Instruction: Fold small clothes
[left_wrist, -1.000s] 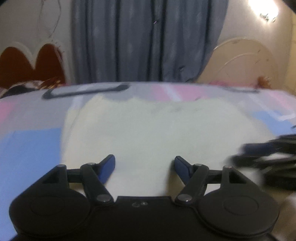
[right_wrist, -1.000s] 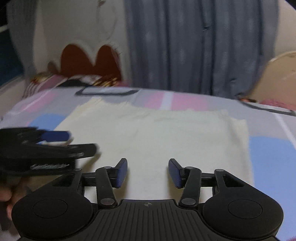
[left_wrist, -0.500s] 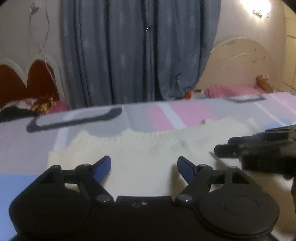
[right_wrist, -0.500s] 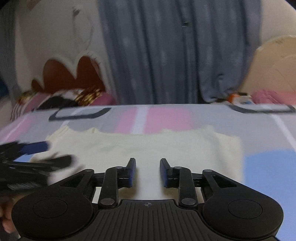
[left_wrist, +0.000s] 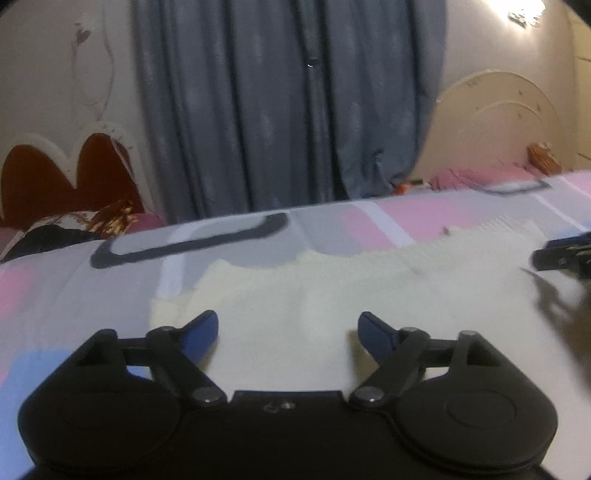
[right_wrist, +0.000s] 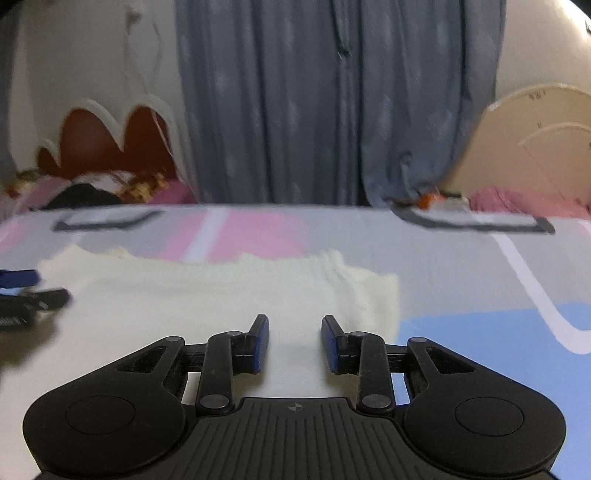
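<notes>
A cream knitted garment (left_wrist: 332, 295) lies flat on the bed, its ribbed far edge toward the curtain. My left gripper (left_wrist: 288, 319) hovers over the garment's left part; its jaws are opening wide, with only flat cloth showing below them. In the right wrist view the same garment (right_wrist: 221, 295) spreads out, its right edge near the blue patch. My right gripper (right_wrist: 294, 319) sits over the garment's right part, jaws narrowly apart, nothing pinched. Each gripper shows at the edge of the other's view: the right gripper (left_wrist: 561, 254) and the left gripper (right_wrist: 22, 291).
The bedsheet (right_wrist: 461, 266) is patterned in pink, grey and blue. A blue-grey curtain (left_wrist: 288, 110) hangs behind the bed. A red headboard (left_wrist: 55, 177) stands at the left and a cream headboard (left_wrist: 498, 129) at the right, with bedding heaped below them.
The left jaws have spread wider and the right jaws have narrowed. Both views have drawn back toward the garment's near side, and the two grippers have moved apart sideways.
</notes>
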